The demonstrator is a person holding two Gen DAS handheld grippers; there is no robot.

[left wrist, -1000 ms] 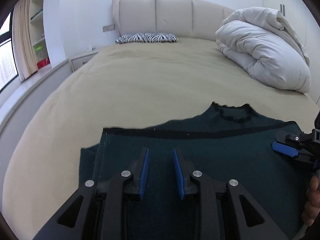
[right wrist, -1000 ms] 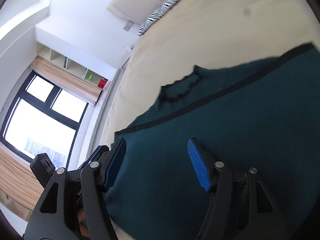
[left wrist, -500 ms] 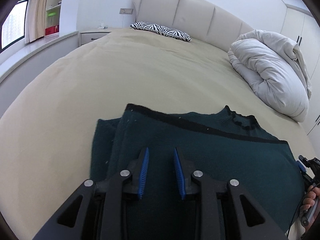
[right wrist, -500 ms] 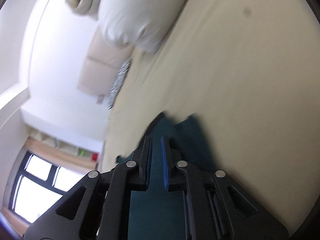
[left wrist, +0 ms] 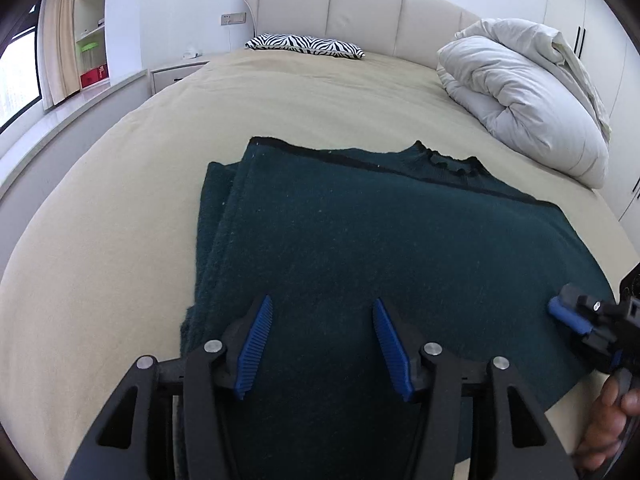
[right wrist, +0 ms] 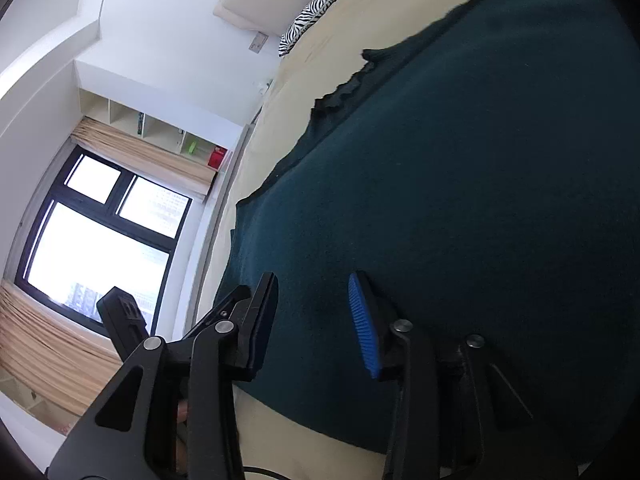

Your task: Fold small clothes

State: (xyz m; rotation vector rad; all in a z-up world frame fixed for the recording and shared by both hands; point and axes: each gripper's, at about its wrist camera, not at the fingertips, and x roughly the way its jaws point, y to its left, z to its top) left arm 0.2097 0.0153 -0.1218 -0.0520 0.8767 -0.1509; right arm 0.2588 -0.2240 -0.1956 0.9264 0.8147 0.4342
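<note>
A dark green knit sweater (left wrist: 380, 232) lies folded flat on the beige bed (left wrist: 120, 200), its collar at the far edge and stacked layers showing along its left side. My left gripper (left wrist: 322, 308) hovers over the sweater's near edge; its jaws are opening and no cloth is pinched between the blue pads. My right gripper (left wrist: 560, 312) comes in from the right over the sweater's right edge, held by a hand (left wrist: 608, 412). In the right wrist view the right gripper (right wrist: 313, 284) has its jaws opening above the sweater (right wrist: 480, 160), with nothing gripped.
A rolled white duvet (left wrist: 520, 92) lies at the bed's far right. A zebra-print pillow (left wrist: 304, 44) rests against the padded headboard (left wrist: 360, 4). A nightstand (left wrist: 176, 72) and a window (right wrist: 100, 240) with curtains stand on the left side.
The left jaws went from narrow to wide apart. The right jaws closed almost fully, then parted again, and the right view swung from the duvet side back over the sweater.
</note>
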